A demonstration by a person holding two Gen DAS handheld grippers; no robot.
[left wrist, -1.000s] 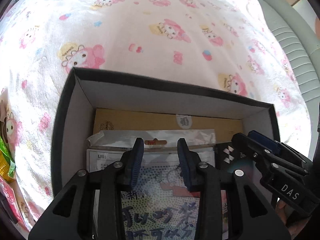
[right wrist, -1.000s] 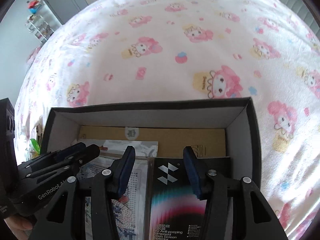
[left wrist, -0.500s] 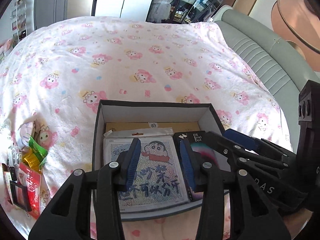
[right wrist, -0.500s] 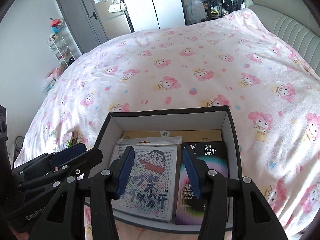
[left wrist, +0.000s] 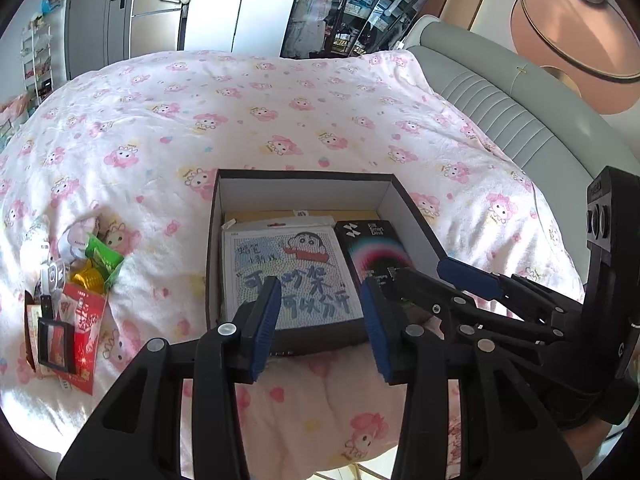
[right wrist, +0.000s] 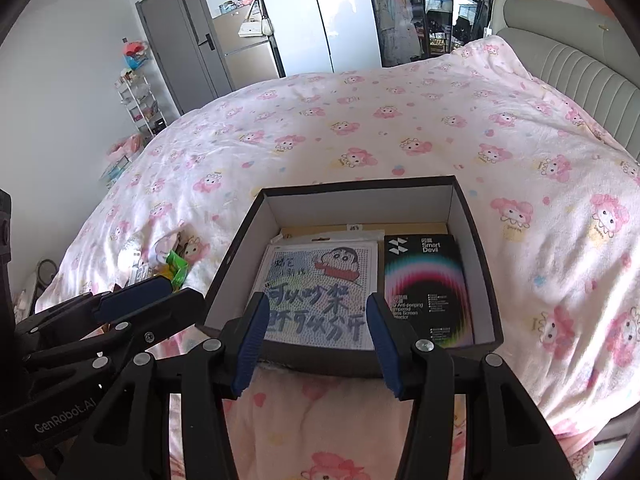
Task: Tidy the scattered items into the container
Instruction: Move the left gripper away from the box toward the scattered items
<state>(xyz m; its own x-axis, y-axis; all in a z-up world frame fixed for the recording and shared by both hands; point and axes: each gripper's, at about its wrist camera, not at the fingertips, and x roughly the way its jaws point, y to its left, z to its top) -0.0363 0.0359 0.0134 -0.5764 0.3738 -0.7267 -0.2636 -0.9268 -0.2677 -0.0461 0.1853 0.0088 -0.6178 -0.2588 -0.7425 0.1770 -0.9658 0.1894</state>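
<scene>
Black cardboard box (left wrist: pixel 304 184) sits at twelve o'clock, now farther from my left gripper (left wrist: pixel 320 320) and right gripper (right wrist: pixel 316 340), both pulled back and empty. My left jaws have just been opening; the right stand wide. Snack packets (left wrist: pixel 80 292) lie scattered at nine o'clock.

In the box (left wrist: pixel 298 184) on the bed (left wrist: pixel 240 120), two packets lie side by side; loose items (left wrist: pixel 76 280) lie left.

Box (left wrist: pixel 412 216) top open; bedspread (left wrist: pixel 280 120) beyond bare.
</scene>
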